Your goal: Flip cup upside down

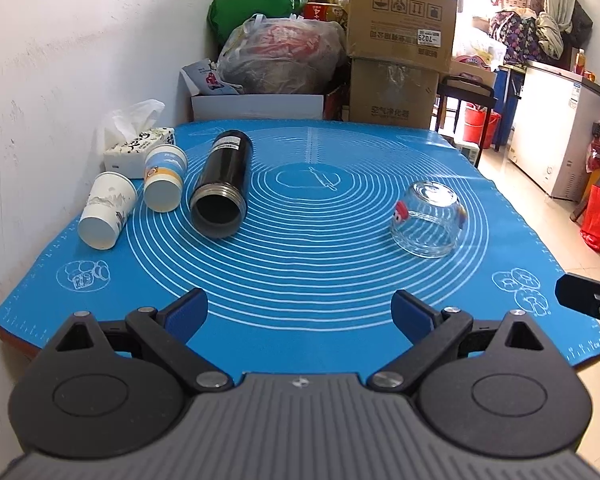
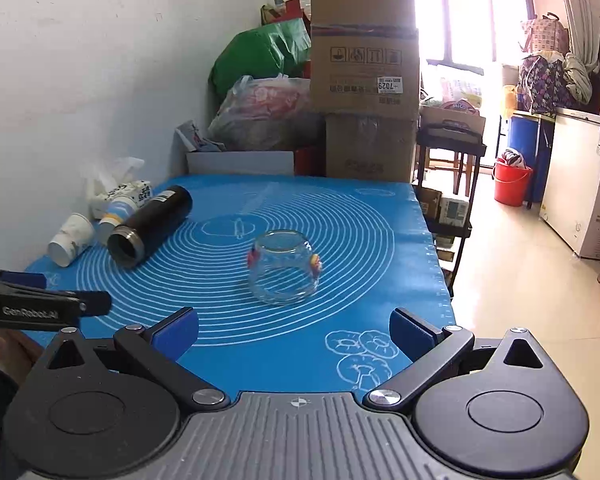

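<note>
A clear glass cup [image 1: 428, 220] with a red and yellow print stands upside down on the blue mat [image 1: 320, 280], right of middle. It also shows in the right wrist view [image 2: 282, 267], ahead of my right gripper [image 2: 294, 336]. My left gripper [image 1: 300, 316] is open and empty above the mat's near edge, left of the cup. My right gripper is open and empty, a short way in front of the cup. The right gripper's tip shows at the right edge of the left wrist view [image 1: 588, 300]. The left gripper shows at the left of the right wrist view [image 2: 40, 304].
A black flask [image 1: 222, 184] lies on its side at the left. Two paper cups [image 1: 108, 210] stand upside down beside it, with a tissue pack [image 1: 138, 148] by the wall. Cardboard boxes [image 1: 400, 40] and bags stand behind the table. The table's right edge drops to the floor.
</note>
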Demonstrator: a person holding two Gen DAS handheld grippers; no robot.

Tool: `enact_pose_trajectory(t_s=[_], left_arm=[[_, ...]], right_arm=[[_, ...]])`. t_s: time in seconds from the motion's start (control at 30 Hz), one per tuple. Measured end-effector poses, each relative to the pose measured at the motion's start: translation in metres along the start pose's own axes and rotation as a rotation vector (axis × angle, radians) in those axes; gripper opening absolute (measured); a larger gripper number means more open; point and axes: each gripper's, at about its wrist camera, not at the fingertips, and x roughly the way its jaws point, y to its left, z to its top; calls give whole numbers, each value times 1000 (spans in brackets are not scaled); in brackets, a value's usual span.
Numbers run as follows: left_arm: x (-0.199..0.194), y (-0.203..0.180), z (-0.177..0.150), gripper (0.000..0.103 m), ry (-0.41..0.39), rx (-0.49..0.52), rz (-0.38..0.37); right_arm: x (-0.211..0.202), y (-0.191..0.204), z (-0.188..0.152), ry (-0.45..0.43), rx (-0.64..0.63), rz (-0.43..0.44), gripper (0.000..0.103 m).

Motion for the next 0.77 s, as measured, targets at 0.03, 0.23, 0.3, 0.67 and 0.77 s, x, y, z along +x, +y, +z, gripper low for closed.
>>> enact_pose_trajectory(t_s=[0.03, 0.23, 0.3, 0.67, 0.77], left_arm=[[-1, -1, -1, 97, -1, 2, -1], [-6, -2, -6, 97, -2, 4, -8], [-6, -3, -7, 97, 0, 5, -11], [-9, -6, -8, 97, -9, 8, -2], [-10, -7, -7, 97, -10, 12, 3]], right_arm=[[-2, 0, -1, -1, 3, 1, 103], [-7, 1, -5, 5, 22, 14, 103], [-8, 1, -6, 8, 18, 9, 103], [-11, 0, -8, 12, 21, 12, 103], [-11, 0, -8, 12, 17, 14, 103]])
